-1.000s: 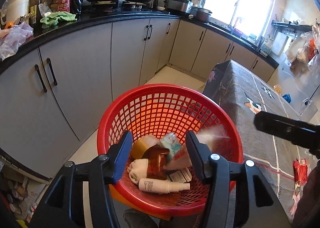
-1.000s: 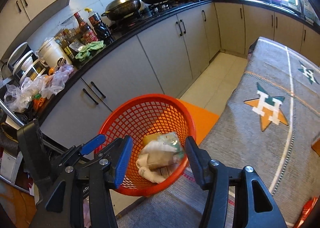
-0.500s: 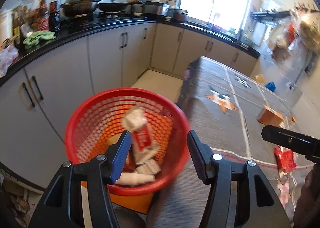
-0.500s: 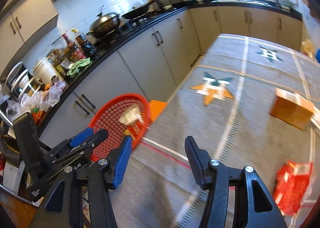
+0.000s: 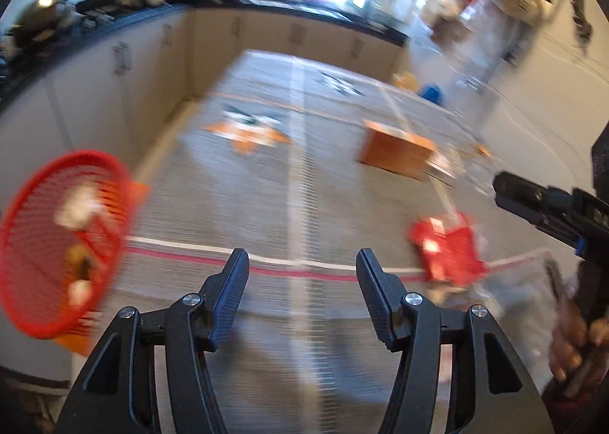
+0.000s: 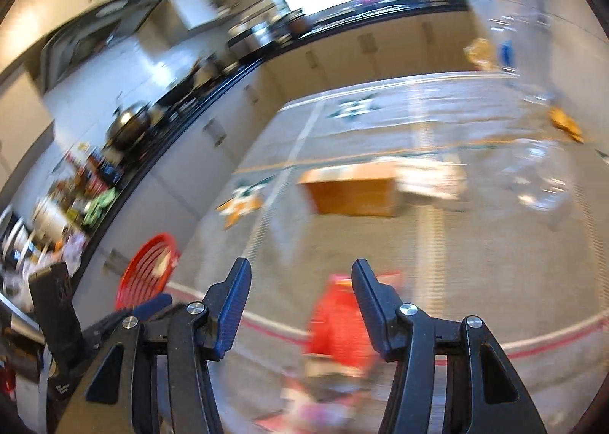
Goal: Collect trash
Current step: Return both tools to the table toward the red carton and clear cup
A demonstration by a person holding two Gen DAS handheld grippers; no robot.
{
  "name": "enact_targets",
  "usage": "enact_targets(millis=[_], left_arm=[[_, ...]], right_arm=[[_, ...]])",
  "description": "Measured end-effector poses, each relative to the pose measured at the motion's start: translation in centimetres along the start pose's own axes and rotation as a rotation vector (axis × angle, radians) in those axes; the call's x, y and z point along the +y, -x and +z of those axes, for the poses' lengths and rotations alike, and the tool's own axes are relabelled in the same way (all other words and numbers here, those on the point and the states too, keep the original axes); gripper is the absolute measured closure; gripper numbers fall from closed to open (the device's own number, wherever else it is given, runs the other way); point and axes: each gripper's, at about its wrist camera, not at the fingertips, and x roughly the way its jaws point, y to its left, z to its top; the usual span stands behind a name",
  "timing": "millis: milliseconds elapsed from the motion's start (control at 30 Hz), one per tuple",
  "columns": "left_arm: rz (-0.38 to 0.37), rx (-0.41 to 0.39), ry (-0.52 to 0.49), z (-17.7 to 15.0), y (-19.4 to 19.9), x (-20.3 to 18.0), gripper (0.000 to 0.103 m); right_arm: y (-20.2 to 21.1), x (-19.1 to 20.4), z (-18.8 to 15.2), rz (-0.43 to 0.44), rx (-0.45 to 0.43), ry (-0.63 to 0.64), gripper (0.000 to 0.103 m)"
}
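Both views are blurred by motion. A red mesh basket (image 5: 57, 244) with trash inside stands off the table's left edge; it also shows as the basket (image 6: 146, 274) in the right wrist view. A red wrapper (image 5: 449, 251) lies on the grey tablecloth (image 5: 304, 186), right of my left gripper (image 5: 302, 274), which is open and empty. In the right wrist view the red wrapper (image 6: 338, 323) sits just ahead of my right gripper (image 6: 300, 282), also open with nothing between its fingers. A brown cardboard box (image 6: 354, 190) rests farther back on the tablecloth (image 6: 475, 263).
Grey cabinets under a black counter (image 5: 114, 19) with pots run along the left and back. Clear plastic (image 6: 544, 183) and small orange scraps (image 6: 567, 122) lie at the table's right. A hand (image 5: 578, 335) holds the right gripper's body (image 5: 548, 205) at the right edge.
Both grippers have swung right, away from the red basket and over the table. The basket has slid to the left edge of each view; the red wrapper and box have come closer.
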Motion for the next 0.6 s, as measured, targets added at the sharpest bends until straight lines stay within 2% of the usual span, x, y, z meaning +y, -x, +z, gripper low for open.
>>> enact_targets(millis=[167, 400, 533, 600], left_arm=[[-0.149, 0.121, 0.006, 0.2, -3.9, -3.9, 0.046], [-0.181, 0.19, 0.005, 0.7, -7.4, -7.7, 0.046], [-0.173, 0.204, -0.01, 1.0, -8.8, -9.2, 0.052], [-0.176, 0.207, -0.017, 1.0, -8.9, -9.6, 0.059]], right_arm=[[3.2, -5.5, 0.3, -0.038, -0.056, -0.095, 0.044], [5.3, -9.3, -0.1, -0.037, -0.086, -0.161, 0.044], [6.1, -11.1, 0.0, -0.041, -0.105, -0.19, 0.044], [6.4, -11.6, 0.1, -0.049, -0.114, -0.198, 0.044]])
